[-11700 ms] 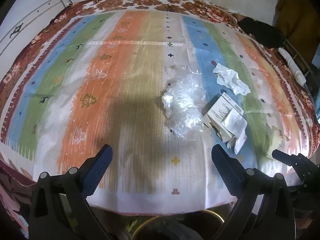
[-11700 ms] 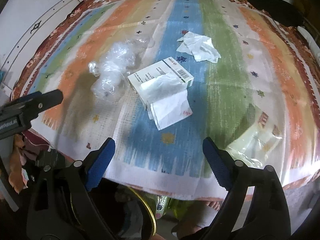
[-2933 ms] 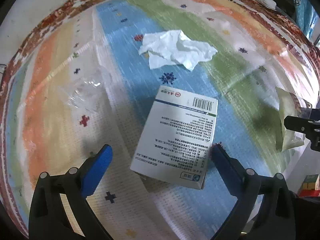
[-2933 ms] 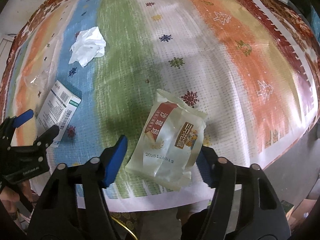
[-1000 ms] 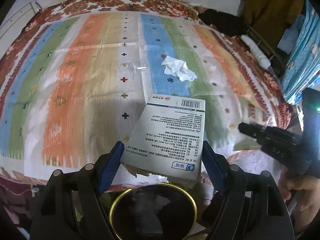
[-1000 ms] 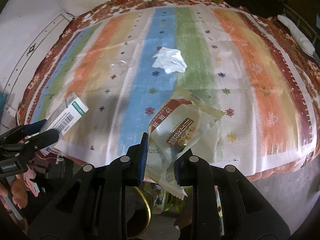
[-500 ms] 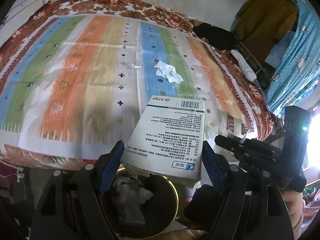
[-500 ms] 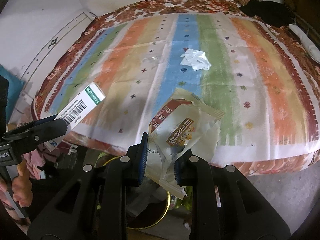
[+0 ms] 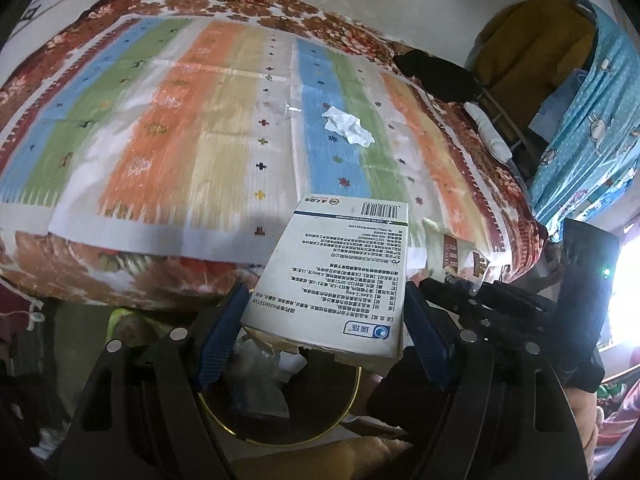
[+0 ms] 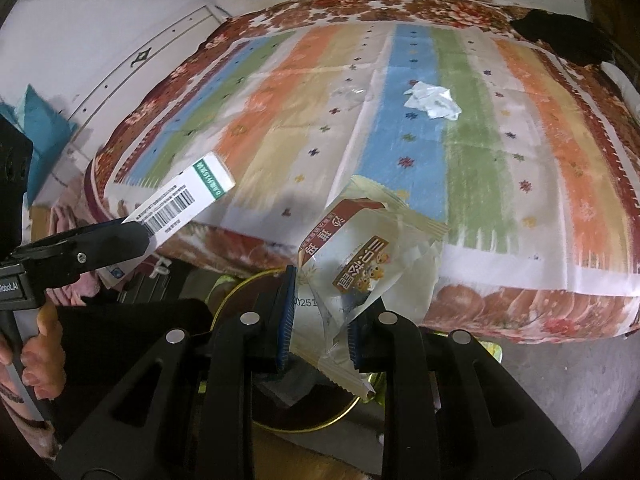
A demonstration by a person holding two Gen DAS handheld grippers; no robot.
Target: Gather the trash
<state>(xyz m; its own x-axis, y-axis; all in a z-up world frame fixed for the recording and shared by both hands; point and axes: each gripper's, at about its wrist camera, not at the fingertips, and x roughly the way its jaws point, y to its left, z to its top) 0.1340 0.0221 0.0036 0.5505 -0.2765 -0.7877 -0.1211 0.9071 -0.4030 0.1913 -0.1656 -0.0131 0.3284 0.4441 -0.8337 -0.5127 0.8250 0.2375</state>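
Held over the bin (image 9: 280, 408) rather than over the bed (image 9: 168, 128), both pieces of trash, so that a release, by judgement, drops each one inside the gold rim.

On the left: left gripper (image 9: 320, 332), jaws spread wide yet clamped on the white box (image 9: 340, 268), 1 blue pad against each long side. Gripped near its lower end, leaving most of the box standing clear of the jaws. Long axis along the gripper's line, barcode end pointing away toward the bed, torn lower end nearest the bin. Tilted forward, not upright. Below it, crumpled wrappers already lying in the bin.

On the right: right gripper (image 10: 320, 320), jaws drawn close and pinching the snack wrapper (image 10: 372, 256) by its lower part. Thin and limp, so a narrow pinch suffices. Long axis rising up and away from the jaws, red label end toward the bed, serrated bottom edge hanging just above the bin rim.

Left on the bed, well apart from both grippers: 1 crumpled tissue (image 10: 434, 100) on the blue stripe, and beside it a scrap of clear plastic (image 10: 350, 94). Likely 2 more pickups after this drop.
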